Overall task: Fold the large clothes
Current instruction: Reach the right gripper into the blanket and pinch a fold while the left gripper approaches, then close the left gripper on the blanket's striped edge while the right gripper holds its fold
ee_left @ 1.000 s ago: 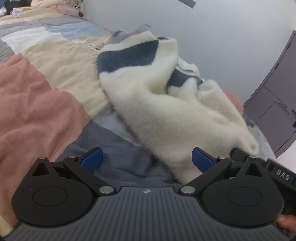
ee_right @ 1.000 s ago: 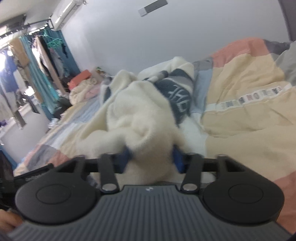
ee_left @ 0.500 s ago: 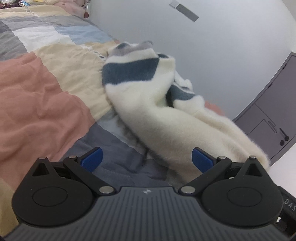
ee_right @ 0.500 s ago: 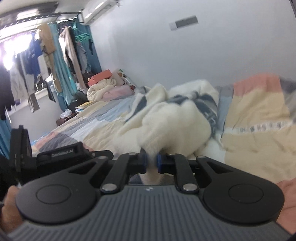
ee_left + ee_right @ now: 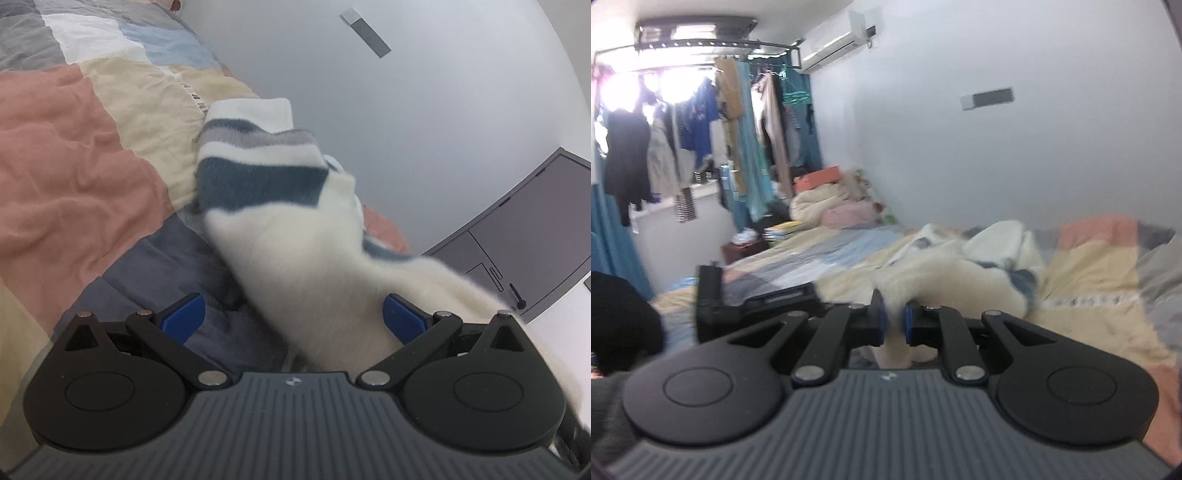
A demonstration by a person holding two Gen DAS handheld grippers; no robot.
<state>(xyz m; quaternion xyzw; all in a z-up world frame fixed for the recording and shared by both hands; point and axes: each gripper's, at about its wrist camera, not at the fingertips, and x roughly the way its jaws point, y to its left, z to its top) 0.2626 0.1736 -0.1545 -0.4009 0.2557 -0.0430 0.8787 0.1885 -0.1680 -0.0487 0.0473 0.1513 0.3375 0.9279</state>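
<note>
Right tongs [image 5: 894, 320] are pinching the fleece garment [image 5: 306, 266]; left tongs [image 5: 293, 317] are gaping, seemingly straddling fabric. Grasp a second edge before spreading on bed [image 5: 74, 177].

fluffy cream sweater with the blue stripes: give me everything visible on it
The fluffy cream sweater with dark blue and grey stripes looks like thick fleece or plush knit, with a plain white band at its far end. It lies bunched and unfolded on the patchwork quilt, one part stretched toward the cameras. The right gripper is shut on a cream fold. The left gripper is open, with cream fabric lying between its blue pads; it is not clamped. Motion blur softens the near part.
</note>
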